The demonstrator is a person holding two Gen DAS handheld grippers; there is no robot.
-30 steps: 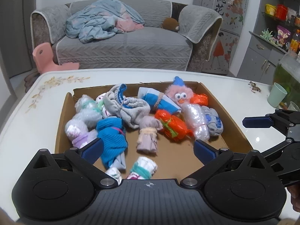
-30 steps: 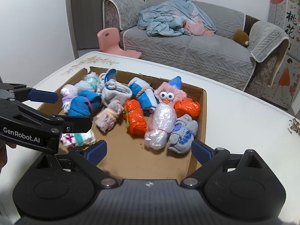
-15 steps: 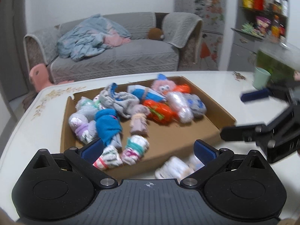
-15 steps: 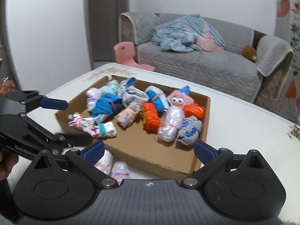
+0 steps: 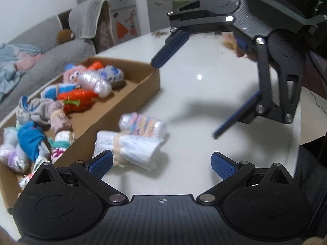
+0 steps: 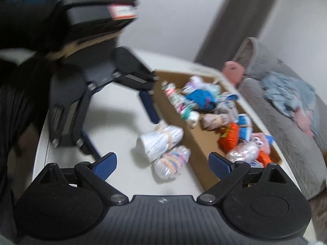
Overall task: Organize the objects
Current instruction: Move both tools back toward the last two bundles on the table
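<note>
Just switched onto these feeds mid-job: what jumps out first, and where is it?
Two wrapped bundles lie on the white table outside the cardboard box: a white one tied with a band and, beside it, a pastel-striped one. The box next to them is crowded with colourful rolled bundles, a bright orange one among them. Both grippers, left and right, hang open over the two bundles, holding nothing.

White table, brown cardboard box, one orange bundle, one bright blue bundle, pastel-striped roll outside.
</note>
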